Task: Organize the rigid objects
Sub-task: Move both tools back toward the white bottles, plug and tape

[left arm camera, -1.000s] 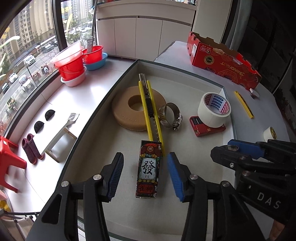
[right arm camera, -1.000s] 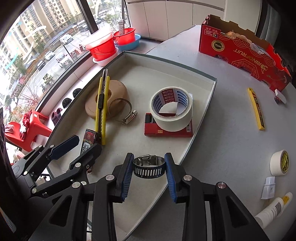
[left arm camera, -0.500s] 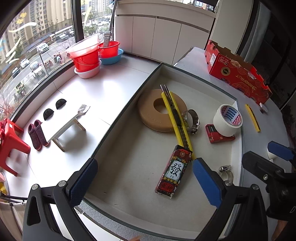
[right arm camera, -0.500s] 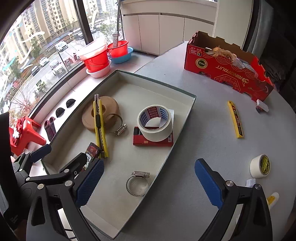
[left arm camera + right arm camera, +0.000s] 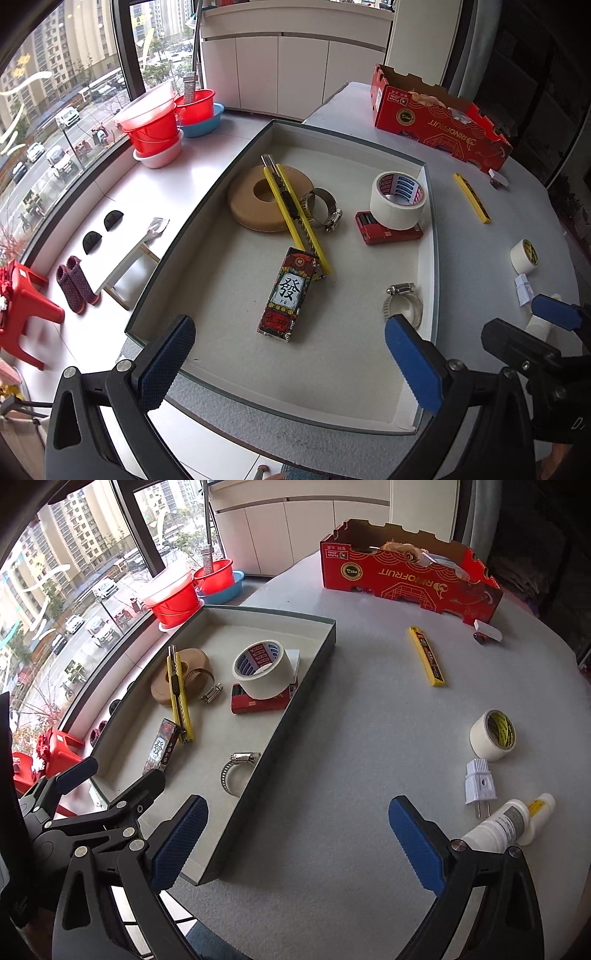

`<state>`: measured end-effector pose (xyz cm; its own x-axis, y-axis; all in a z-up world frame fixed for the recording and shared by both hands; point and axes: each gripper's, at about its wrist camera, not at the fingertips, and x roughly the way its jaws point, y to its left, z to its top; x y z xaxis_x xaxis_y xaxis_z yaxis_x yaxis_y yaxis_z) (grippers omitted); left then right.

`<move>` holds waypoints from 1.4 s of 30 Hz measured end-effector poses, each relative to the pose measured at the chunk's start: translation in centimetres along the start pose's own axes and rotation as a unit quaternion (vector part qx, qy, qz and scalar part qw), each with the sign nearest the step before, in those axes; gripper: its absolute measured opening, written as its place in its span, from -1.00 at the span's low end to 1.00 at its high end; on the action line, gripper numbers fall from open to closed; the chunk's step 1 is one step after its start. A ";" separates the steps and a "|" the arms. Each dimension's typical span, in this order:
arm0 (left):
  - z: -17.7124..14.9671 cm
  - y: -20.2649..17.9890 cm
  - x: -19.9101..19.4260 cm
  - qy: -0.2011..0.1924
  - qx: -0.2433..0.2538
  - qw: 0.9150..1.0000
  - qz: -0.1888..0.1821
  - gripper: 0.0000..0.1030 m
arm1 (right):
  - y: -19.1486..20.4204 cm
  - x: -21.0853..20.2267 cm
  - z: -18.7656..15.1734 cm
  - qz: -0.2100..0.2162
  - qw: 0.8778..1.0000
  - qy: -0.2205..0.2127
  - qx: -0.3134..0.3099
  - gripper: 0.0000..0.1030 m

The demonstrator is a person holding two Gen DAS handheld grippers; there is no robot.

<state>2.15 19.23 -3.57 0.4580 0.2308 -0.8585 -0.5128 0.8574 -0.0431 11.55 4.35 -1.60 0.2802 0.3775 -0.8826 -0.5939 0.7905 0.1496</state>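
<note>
A shallow grey tray [image 5: 430, 236] [image 5: 310, 686] holds a mahjong-print box [image 5: 286, 295] [image 5: 162, 747], a yellow box cutter [image 5: 291, 214] [image 5: 177, 698] lying across a tan ring [image 5: 247, 203], two hose clamps [image 5: 402, 304] [image 5: 238, 771], and a white tape roll [image 5: 397, 199] [image 5: 264, 668] on a red box. My left gripper [image 5: 288, 363] is open and empty above the tray's near edge. My right gripper [image 5: 295, 843] is open and empty over the table just right of the tray.
On the table outside the tray lie a yellow blade case [image 5: 426, 655], a small tape roll [image 5: 493, 734], a white plug [image 5: 479, 782], a white tube [image 5: 506, 825] and a red cardboard box [image 5: 406, 572]. Red basins [image 5: 155, 122] stand on the window ledge.
My right gripper let go of the hose clamp in the tray, opened wide and drew back to the right. My left gripper opened wider and pulled back from the mahjong-print box.
</note>
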 end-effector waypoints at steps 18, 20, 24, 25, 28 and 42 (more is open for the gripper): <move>-4.1 -10.3 -3.1 0.010 0.118 0.993 -0.014 0.99 | -10.4 -6.0 -8.3 0.014 0.991 -0.044 0.129 0.92; -4.6 -11.2 -2.7 0.021 0.122 0.992 -0.019 0.99 | -12.0 -6.3 -9.7 0.011 0.987 -0.045 0.155 0.92; -5.4 -13.7 -2.0 0.035 0.143 0.989 -0.023 0.99 | -15.4 -6.3 -12.9 0.001 0.978 -0.040 0.203 0.92; -5.6 -14.4 -1.9 0.038 0.150 0.988 -0.024 0.99 | -16.1 -6.2 -13.6 -0.002 0.976 -0.037 0.214 0.92; -5.8 -16.8 -1.9 0.038 0.176 0.983 -0.027 0.99 | -18.4 -5.8 -15.2 -0.002 0.967 -0.030 0.253 0.92; -5.0 -30.5 0.9 0.014 0.311 0.948 -0.070 0.99 | -22.6 -5.6 -18.1 -0.001 0.956 -0.024 0.294 0.93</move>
<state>14.59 -9.06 -5.58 0.4664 0.0900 -0.8800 0.0823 0.9861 0.1444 9.79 -24.32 -8.12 0.3233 0.3871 -0.8635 -0.0716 0.9199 0.3855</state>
